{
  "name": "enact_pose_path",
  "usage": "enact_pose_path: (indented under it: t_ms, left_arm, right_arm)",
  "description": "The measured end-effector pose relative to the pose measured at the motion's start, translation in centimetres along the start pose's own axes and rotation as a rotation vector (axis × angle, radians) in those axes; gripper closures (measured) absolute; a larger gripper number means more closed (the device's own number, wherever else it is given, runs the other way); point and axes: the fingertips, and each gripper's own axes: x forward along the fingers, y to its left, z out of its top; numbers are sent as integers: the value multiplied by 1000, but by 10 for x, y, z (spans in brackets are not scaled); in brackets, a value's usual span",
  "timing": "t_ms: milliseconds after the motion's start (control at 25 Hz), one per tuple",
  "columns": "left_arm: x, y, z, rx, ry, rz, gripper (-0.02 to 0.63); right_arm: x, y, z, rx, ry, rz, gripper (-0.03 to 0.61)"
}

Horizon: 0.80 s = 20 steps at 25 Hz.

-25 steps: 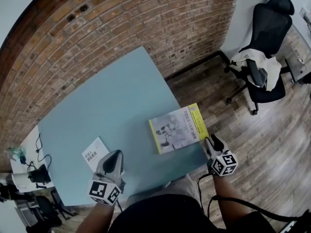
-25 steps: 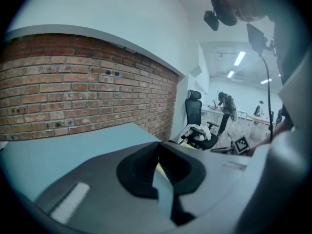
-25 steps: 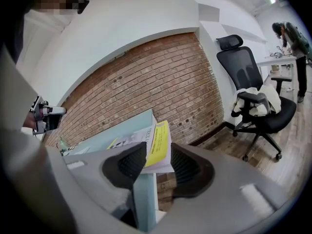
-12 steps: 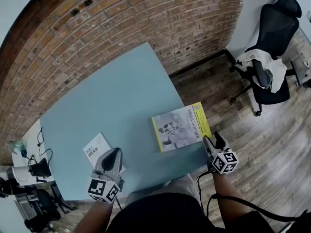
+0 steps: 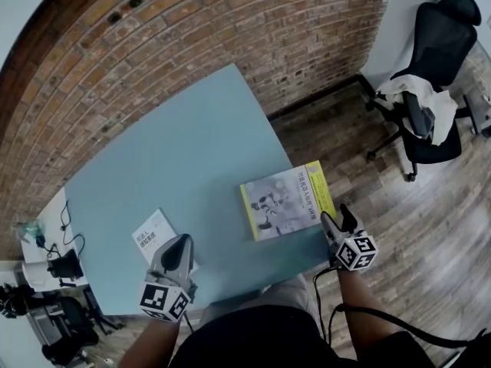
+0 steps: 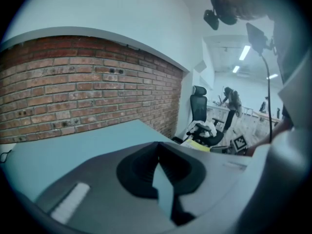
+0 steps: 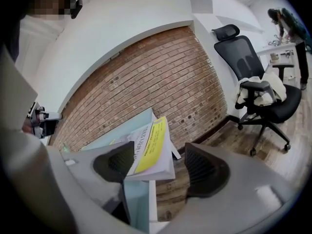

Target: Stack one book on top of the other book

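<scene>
A large book with a yellow edge lies near the right front corner of the light blue table, its corner hanging over the edge. My right gripper is at that corner. In the right gripper view the book sits between the jaws of the right gripper, close to the left pad. The jaws have just been opening and neither pad presses on it. A small white book lies at the front left. My left gripper hovers just right of it, its jaws closed together on nothing.
A black office chair with a pale cloth over it stands on the wooden floor at the right. A brick wall runs behind the table. A low side desk with cables and gear sits at the far left.
The right gripper's jaws have spread wider around the large book's corner. Both books and the left gripper stay where they were.
</scene>
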Motion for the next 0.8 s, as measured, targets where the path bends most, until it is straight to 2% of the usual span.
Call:
enact_pose_path:
  t_ms: [240, 440, 800]
  left_arm:
    - [-1, 6, 0, -1, 11, 18, 609]
    - [-4, 13, 10, -75, -13, 50, 609]
    - [1, 6, 10, -113, 0, 41, 609]
  right_arm:
    - [10, 0, -2, 71, 6, 46, 249]
    - [19, 6, -4, 99, 28, 100, 237]
    - [29, 0, -6, 168, 47, 112, 232]
